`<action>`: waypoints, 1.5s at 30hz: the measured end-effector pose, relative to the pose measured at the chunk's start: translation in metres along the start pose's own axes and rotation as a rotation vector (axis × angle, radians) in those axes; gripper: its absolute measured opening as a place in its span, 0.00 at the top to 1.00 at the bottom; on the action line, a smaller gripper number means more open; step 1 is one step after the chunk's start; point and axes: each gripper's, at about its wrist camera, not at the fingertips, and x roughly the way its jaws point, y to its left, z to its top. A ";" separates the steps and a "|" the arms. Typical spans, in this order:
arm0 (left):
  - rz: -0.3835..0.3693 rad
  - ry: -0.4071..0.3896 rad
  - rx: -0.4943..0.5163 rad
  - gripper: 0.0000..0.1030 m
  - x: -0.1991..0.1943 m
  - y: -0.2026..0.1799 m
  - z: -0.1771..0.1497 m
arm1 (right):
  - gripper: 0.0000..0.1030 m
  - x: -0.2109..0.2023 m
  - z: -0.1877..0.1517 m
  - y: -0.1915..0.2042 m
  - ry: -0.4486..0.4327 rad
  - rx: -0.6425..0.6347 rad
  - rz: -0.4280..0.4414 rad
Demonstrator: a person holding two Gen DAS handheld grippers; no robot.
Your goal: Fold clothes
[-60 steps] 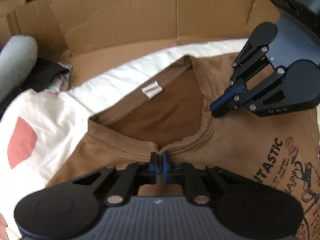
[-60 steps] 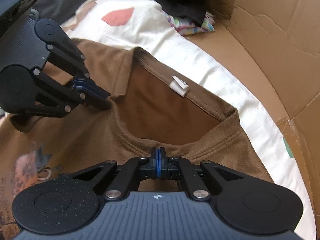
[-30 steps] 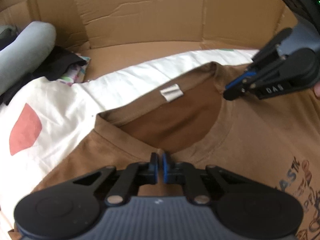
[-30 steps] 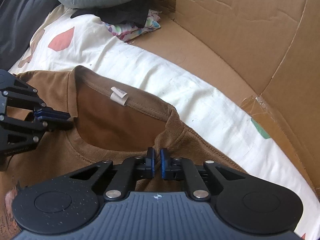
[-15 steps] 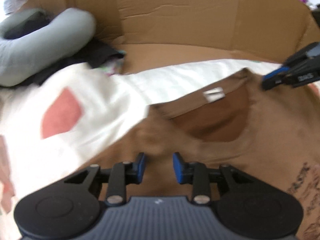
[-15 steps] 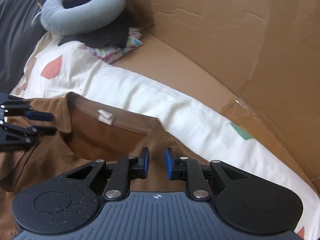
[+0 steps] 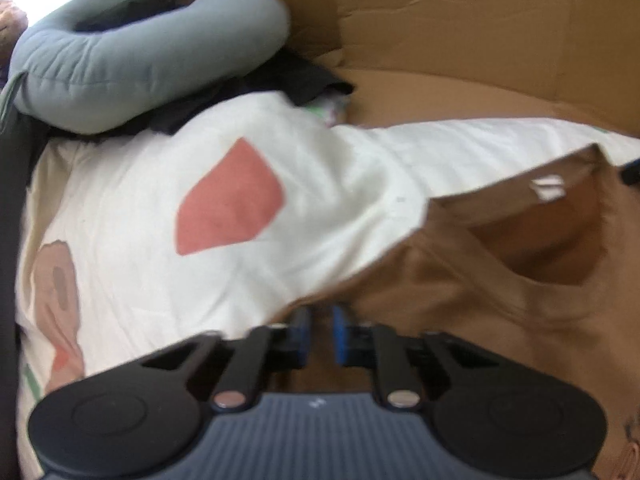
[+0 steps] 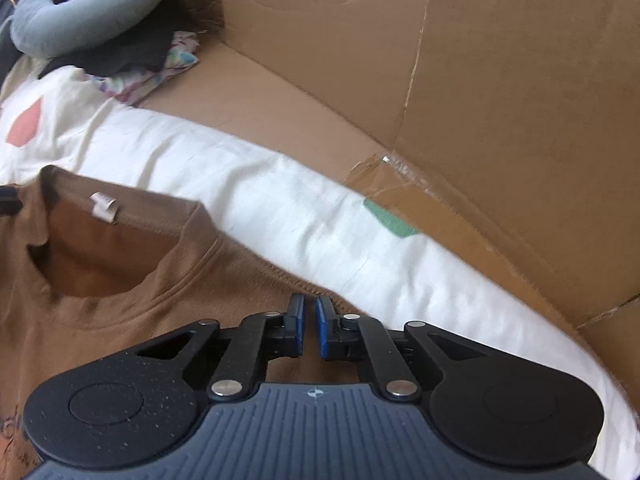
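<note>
A brown T-shirt [image 8: 120,320] lies front-up on a cream bedsheet [image 8: 280,208], its collar between the left gripper [image 7: 319,330] and right gripper [image 8: 309,330], each at one shoulder edge, jaws slightly parted, pinching nothing.

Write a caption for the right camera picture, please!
Open right gripper over a brown T-shirt's shoulder on a white sheet.

left wrist view low and close behind its tool [image 7: 318,330], facing the grey pillow [image 7: 152,48], right wrist view likewise close — both share the brown shirt's collar [image 8: 120,216]
</note>
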 end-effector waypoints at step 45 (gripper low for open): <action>-0.222 -0.118 0.188 0.55 -0.072 -0.077 0.053 | 0.58 -0.176 -0.177 -0.115 -0.032 0.360 -0.072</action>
